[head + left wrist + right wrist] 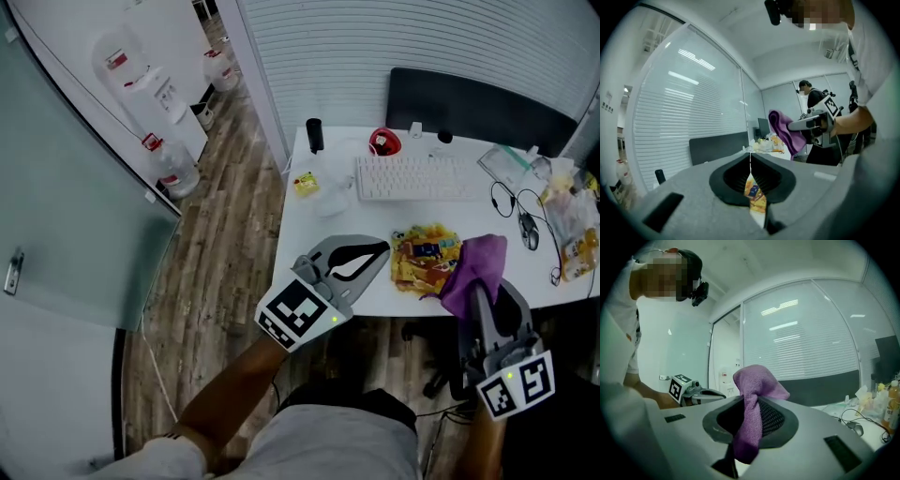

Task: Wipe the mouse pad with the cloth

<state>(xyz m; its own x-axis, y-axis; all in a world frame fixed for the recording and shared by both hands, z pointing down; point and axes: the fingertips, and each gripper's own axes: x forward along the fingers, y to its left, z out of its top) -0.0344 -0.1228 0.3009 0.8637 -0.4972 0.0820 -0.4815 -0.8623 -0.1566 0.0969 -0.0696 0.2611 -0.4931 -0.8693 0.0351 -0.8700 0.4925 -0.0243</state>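
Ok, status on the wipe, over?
Left tongs shut on mouse pad edge. Right tongs hold cloth by pad's right side. Mouse lies farther right, apart.

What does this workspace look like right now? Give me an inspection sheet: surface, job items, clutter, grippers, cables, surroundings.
Surface: white desk, most crowded toward its right end.
Job's things: printed mouse pad flat at the near edge; purple cloth overlapping its right side in the head view.
Clutter: keyboard, red object, black cylinder, plastic bags.
Grippers: left gripper jaws together by the pad's left edge; right gripper shut on the cloth.
Cables: thin black cables looping beside the mouse.
Surroundings: wood floor, water dispenser, dark panel behind the desk.
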